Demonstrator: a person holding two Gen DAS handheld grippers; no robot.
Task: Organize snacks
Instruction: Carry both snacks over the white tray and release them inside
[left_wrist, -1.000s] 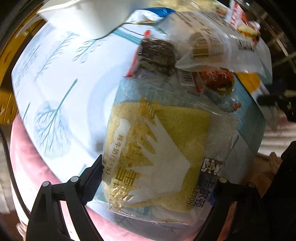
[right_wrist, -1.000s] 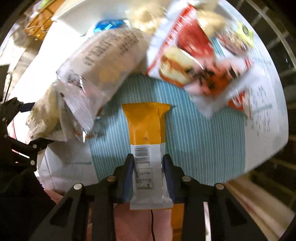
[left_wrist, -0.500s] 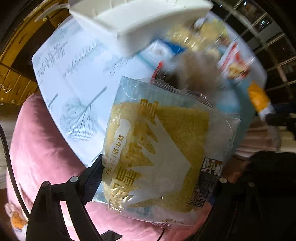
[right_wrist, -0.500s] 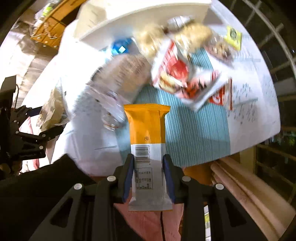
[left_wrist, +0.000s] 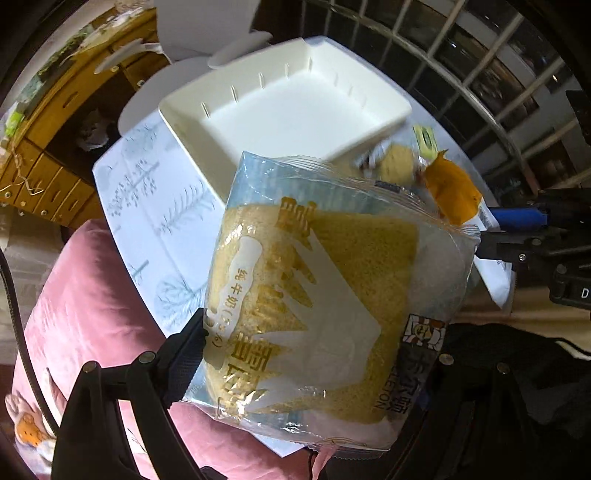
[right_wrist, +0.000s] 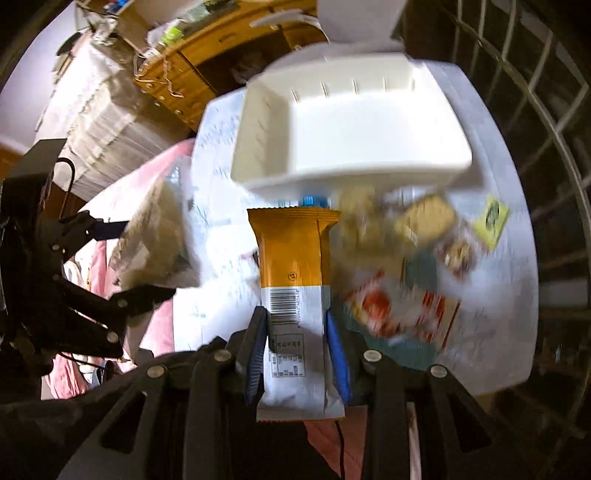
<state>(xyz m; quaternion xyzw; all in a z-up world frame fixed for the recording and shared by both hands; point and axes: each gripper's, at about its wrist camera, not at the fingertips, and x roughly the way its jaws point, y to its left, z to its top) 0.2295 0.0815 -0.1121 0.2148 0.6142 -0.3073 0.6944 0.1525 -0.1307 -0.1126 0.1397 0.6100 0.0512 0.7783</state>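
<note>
My left gripper (left_wrist: 314, 339) is shut on a clear-wrapped yellow sponge cake (left_wrist: 321, 295) and holds it in the air above the table's near edge. My right gripper (right_wrist: 295, 332) is shut on an orange and white snack bar (right_wrist: 293, 266), also lifted; the bar shows in the left wrist view (left_wrist: 452, 194) at the right. A white plastic bin (left_wrist: 295, 99) stands empty at the far side of the table, and it also shows in the right wrist view (right_wrist: 354, 125). The left gripper with the cake shows in the right wrist view (right_wrist: 155, 236) at the left.
Several loose snack packets (right_wrist: 406, 273) lie on the pale tablecloth (left_wrist: 155, 206) in front of the bin. A pink cushion (left_wrist: 85, 295) sits at the table's near edge. A wooden cabinet (left_wrist: 48, 147) stands behind left and a window grille (left_wrist: 498, 74) behind right.
Both grippers have risen and pulled back from the snack pile, each carrying its packet. The white bin has come into full view from above, and the snacks now lie farther below.
</note>
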